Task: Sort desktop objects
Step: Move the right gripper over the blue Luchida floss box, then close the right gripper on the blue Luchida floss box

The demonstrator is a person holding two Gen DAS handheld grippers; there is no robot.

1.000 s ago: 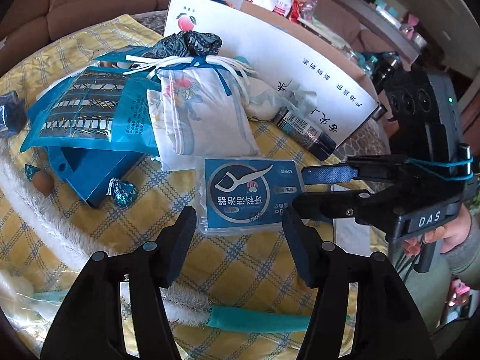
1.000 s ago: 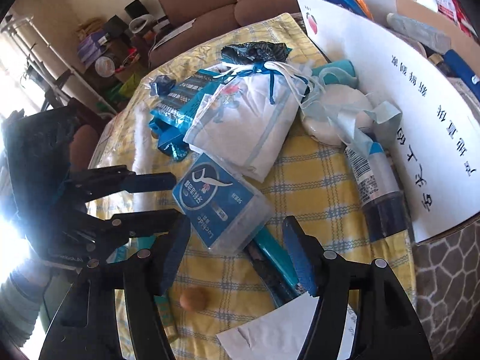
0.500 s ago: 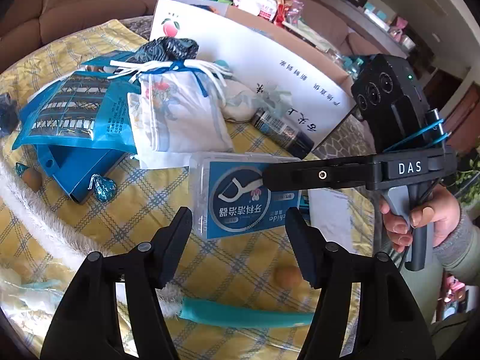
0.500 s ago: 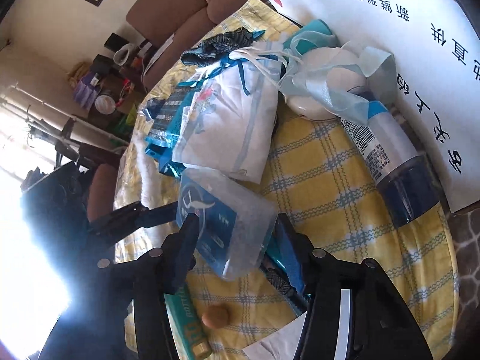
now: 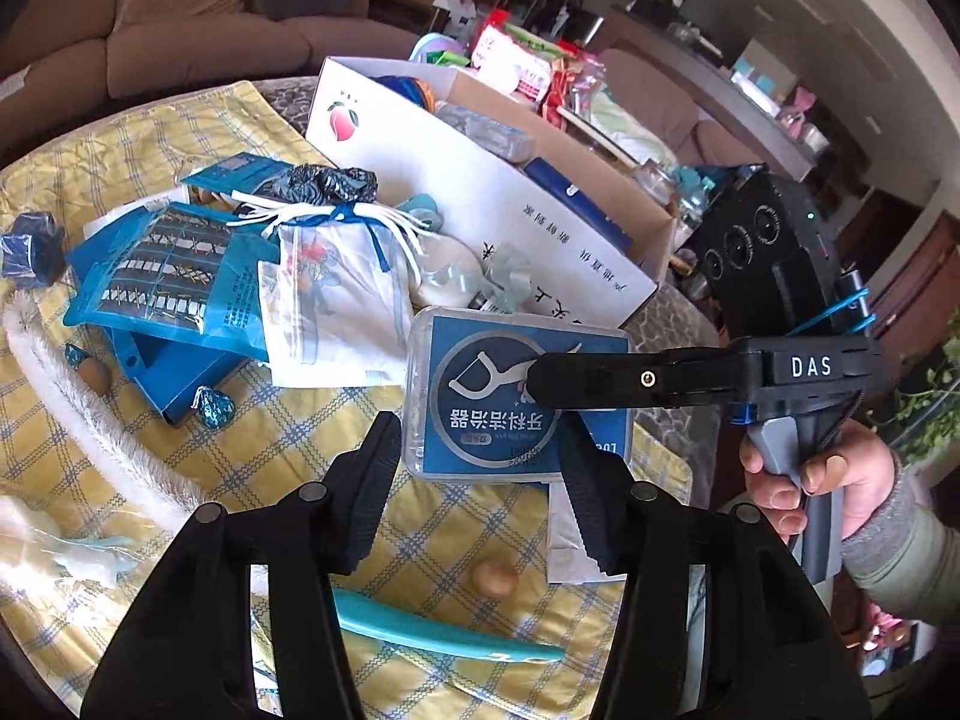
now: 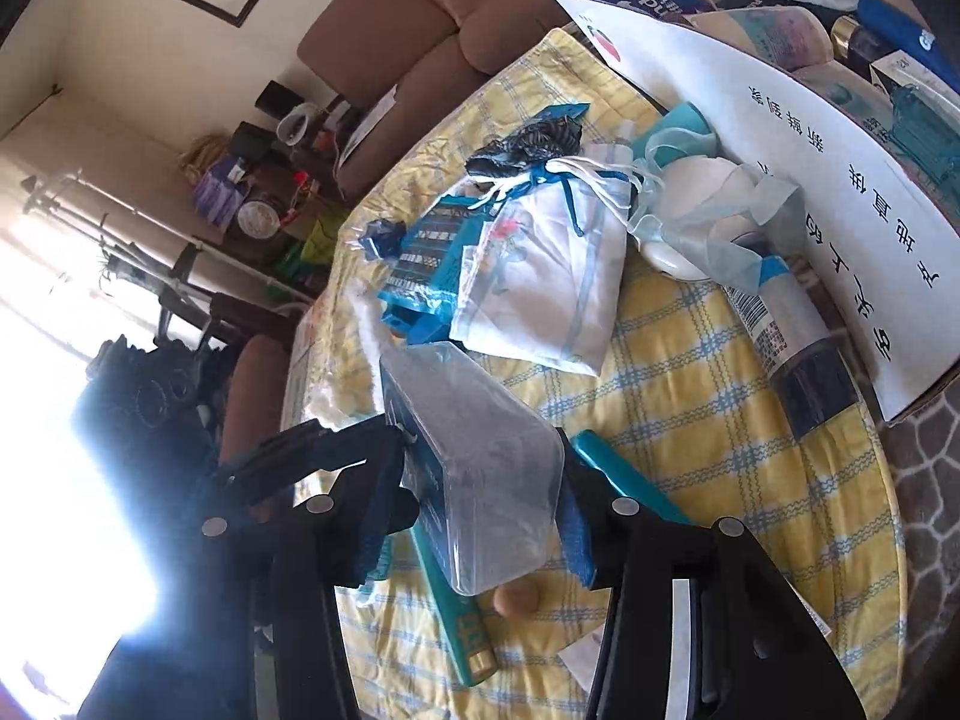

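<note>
our right gripper [image 6: 480, 498] had just been closing and clamped the clear floss pick box [image 6: 480, 480] between its pads, lifted clear of the yellow checked cloth [image 6: 690, 450]. our left gripper [image 5: 477, 468] had its jaws apart, also just narrowing, with nothing pinched, right beneath the box. behind lay a drawstring pouch [image 5: 336, 294], and a white carton [image 5: 480, 204] stood beyond it.

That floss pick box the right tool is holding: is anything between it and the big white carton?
Nothing visible blocks it. The floss pick box is lifted in the right tool; the drawstring pouch and spray can lie lower, before the white carton.
</note>
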